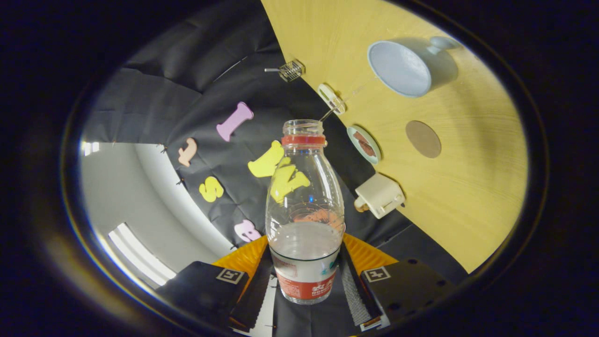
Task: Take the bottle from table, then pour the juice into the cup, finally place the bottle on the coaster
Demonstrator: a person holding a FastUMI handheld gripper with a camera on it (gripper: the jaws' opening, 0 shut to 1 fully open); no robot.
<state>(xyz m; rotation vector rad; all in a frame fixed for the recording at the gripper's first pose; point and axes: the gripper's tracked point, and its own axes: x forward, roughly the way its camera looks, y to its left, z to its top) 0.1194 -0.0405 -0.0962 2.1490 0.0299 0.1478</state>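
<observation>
One bottle (304,210), uncapped, part-filled, clamped between both fingers of the hand-held gripper (305,281), lifted clear of the worktop (468,187). Step in hand: carry toward the cup (399,68). Next: mouth over rim, tip; coaster (423,139) waits nearby.

Single fisheye camera rides on gripper (305,281), looking forward along fingers, very near bottle (304,206) pinched between them. View rolled sideways: table (468,196) tilts up at right, far; booth wall at left.

Hand-held gripper (306,281) clamped on bottle (305,210), tilted.
</observation>
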